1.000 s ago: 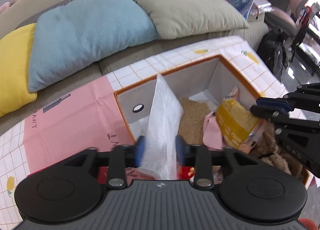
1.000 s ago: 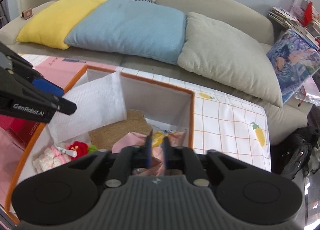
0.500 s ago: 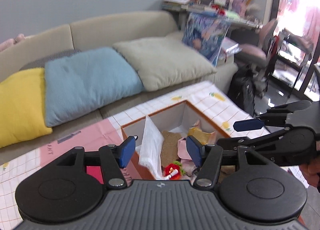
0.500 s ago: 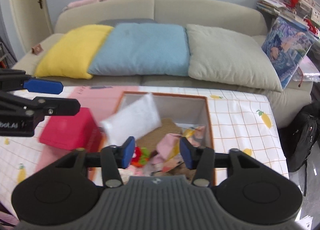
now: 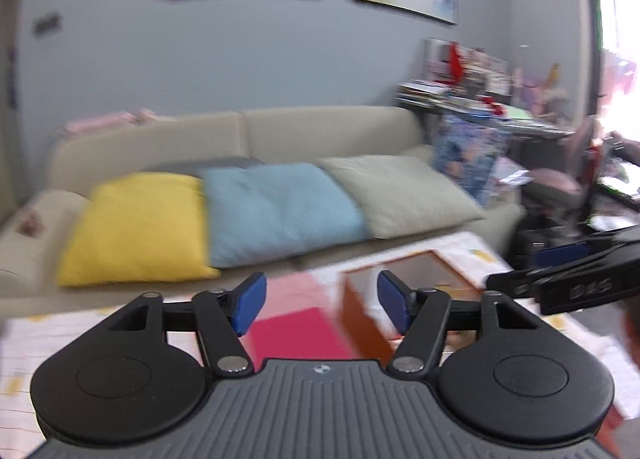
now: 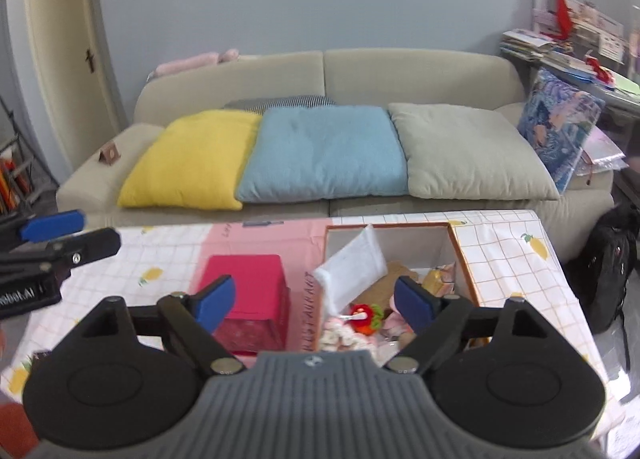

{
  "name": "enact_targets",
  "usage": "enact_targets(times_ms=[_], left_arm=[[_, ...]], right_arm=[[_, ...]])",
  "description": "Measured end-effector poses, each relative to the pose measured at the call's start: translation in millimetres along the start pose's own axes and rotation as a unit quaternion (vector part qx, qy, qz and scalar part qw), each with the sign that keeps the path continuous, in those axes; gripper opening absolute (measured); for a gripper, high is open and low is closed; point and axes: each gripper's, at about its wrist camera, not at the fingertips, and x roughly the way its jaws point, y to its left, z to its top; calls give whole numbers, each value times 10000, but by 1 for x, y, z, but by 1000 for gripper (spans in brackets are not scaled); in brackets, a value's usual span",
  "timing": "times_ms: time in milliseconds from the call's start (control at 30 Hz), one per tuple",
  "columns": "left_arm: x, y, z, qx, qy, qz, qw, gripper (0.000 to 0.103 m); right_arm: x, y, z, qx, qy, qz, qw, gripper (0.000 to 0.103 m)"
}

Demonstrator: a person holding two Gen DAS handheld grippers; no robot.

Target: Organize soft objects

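**Soft goods in storage box; both tongs released**

- Left tongs (image 5: 322,301): jaws opening, nothing between the blue pads. View blurred.
- Right tongs (image 6: 310,303): jaws opening, nothing between the pads; raised above the counter (image 6: 516,259).
- Storage box (image 6: 460,247): orange-rimmed, open-topped, on the counter at 1 o'clock of the right tongs.
- White padded pouch (image 6: 352,263): leans tilted against the box's 9 o'clock wall, its upper end above the rim.
- Brown cloth (image 6: 384,285), red plush toy (image 6: 366,317), pink fabric (image 6: 396,319), yellow packet (image 6: 438,277): inside the box, piled together.
- Red box (image 6: 250,291): on the counter, just beside the storage box at 9 o'clock.
- Sofa (image 6: 400,71): beyond the counter at 12 o'clock; yellow, blue and grey cushions in a row.
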Motion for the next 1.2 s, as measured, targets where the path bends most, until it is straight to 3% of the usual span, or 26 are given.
enact_targets(times_ms=[67, 133, 233, 400, 567, 700, 1200], left_arm=[[-17, 4, -4, -6, -200, 307, 9993, 83], [-29, 7, -11, -136, -323, 678, 9971, 95], [-37, 13, -23, -386, -186, 1005, 9940, 95], [-46, 28, -47, -1003, 130, 938, 9904, 96], [-45, 30, -67, -822, 568, 1352, 9858, 98], [-43, 27, -83, -854, 890, 1379, 9827, 98], [-28, 18, -95, -748, 1117, 1308, 9823, 98]], right_arm=[[-13, 13, -6, 26, -193, -38, 9998, 93], [-24, 27, -15, -31, -345, -91, 9994, 99], [-33, 47, -33, 30, -372, -233, 9990, 100], [-35, 71, -64, -54, -242, -322, 9992, 100], [-30, 80, -88, -197, -159, -497, 9984, 100], [-25, 75, -100, 9, -76, -559, 9984, 100], [-2, 65, -111, 106, 197, -607, 9979, 100]])
